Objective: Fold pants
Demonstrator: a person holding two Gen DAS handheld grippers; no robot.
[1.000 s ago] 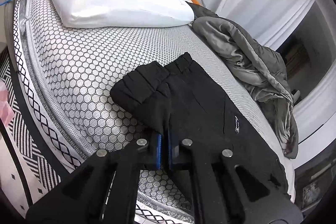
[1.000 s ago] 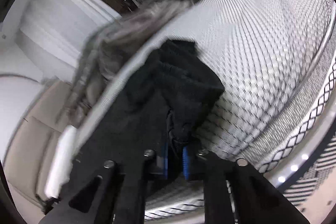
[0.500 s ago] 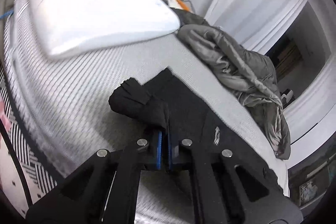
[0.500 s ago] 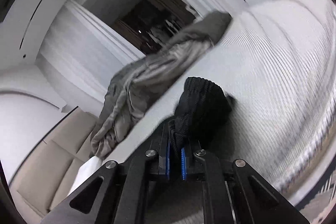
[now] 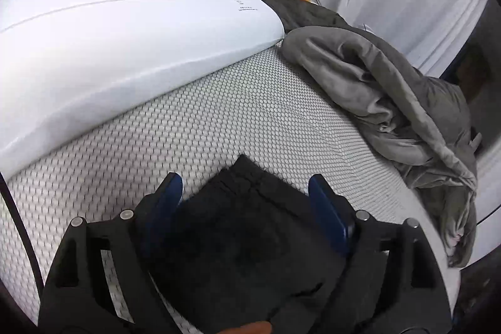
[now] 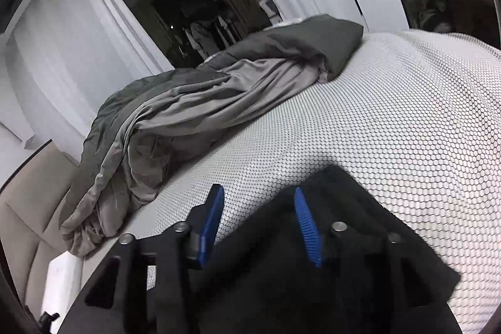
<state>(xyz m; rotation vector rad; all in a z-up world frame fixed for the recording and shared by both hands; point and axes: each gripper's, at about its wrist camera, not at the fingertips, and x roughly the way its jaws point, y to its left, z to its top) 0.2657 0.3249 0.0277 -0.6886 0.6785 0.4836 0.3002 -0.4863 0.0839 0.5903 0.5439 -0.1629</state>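
Lying between the spread, empty jaws of the left gripper [image 5: 242, 202] at 6 o'clock, the black pants [image 5: 250, 240] appear soft and limp; a folded edge is judged the best hold. Small print on the white pillow [image 5: 119, 30] at 10 o'clock cannot be read.

Seen from the right wrist, the right gripper [image 6: 258, 208] is likewise released above the pants at 5 o'clock on the mattress [image 6: 391, 121]; no label is visible.

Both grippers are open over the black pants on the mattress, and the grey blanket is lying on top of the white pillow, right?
Not quite. The grey blanket lies on the mattress beside the white pillow, not on it, as the left wrist view shows. The left gripper and right gripper are open over the black pants.
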